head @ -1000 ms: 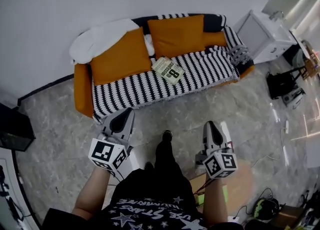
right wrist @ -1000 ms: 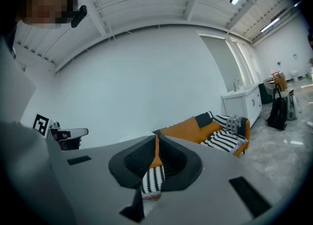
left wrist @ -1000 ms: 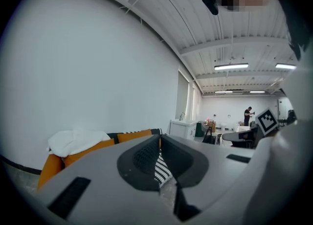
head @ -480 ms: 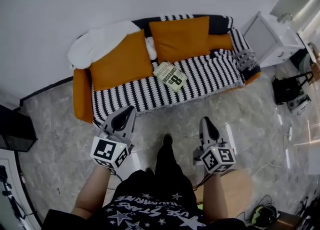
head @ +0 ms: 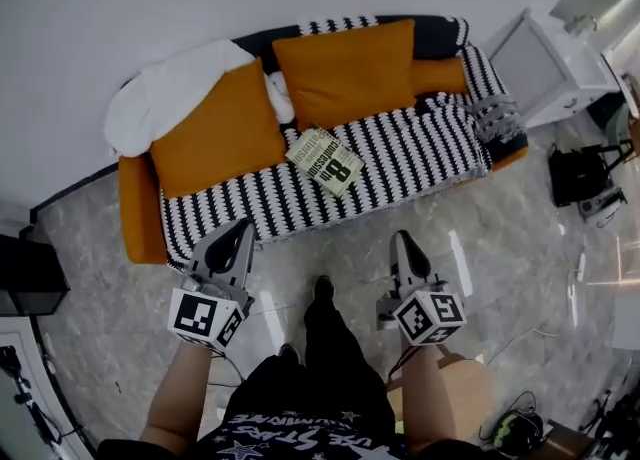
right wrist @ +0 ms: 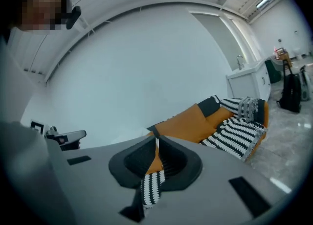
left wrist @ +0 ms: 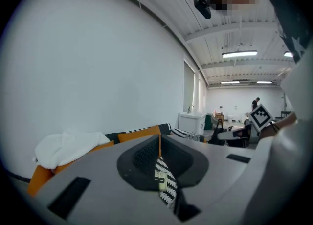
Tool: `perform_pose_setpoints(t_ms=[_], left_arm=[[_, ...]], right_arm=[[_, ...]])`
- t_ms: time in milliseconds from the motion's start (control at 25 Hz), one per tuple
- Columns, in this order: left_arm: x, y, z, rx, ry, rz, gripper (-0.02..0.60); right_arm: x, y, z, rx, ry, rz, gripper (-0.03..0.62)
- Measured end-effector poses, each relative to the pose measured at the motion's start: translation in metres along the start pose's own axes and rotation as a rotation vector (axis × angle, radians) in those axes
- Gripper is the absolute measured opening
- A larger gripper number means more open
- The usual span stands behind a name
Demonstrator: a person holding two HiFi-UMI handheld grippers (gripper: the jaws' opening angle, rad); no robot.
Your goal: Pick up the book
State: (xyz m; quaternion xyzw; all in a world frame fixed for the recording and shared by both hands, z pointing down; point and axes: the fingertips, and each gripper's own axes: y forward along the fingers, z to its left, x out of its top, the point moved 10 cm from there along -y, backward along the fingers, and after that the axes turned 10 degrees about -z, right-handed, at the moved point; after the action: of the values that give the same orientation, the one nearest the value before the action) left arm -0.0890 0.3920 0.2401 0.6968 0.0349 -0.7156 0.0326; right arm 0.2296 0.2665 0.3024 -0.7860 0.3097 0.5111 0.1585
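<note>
The book (head: 327, 160), pale with a large dark "8" on its cover, lies flat on the black-and-white striped seat of the sofa (head: 400, 163), just below the orange cushions. Both grippers hover over the grey floor short of the sofa's front edge and point toward it. My left gripper (head: 243, 225) is down-left of the book, jaws together and empty. My right gripper (head: 402, 238) is down-right of it, also shut and empty. In the left gripper view, the slit between the shut jaws of my left gripper (left wrist: 159, 138) shows striped fabric and a pale sliver.
Two orange cushions (head: 345, 73) and a white blanket (head: 165, 93) rest on the sofa back. A white cabinet (head: 545, 58) stands at the right with a black bag (head: 578, 173) below it. A dark box (head: 28, 273) sits far left. My foot (head: 322, 290) is between the grippers.
The person has stepped toward the sofa, so it and the book now look larger and lie further left in the head view. Both grippers moved forward with the body and stayed shut.
</note>
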Motion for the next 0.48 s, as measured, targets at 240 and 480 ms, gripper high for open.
perform_pose_setpoints(t_ms=[240, 480], left_arm=[[-0.005, 0.056, -0.008, -0.017, 0.030, 0.055, 0.016], [-0.003, 0.079, -0.013, 0.009, 0.021, 0.066, 0.017]], right_arm=[[-0.001, 0.037, -0.039, 0.006, 0.036, 0.053, 0.032], [0.003, 0.061, -0.059, 0.028, 0.056, 0.082, 0.032]])
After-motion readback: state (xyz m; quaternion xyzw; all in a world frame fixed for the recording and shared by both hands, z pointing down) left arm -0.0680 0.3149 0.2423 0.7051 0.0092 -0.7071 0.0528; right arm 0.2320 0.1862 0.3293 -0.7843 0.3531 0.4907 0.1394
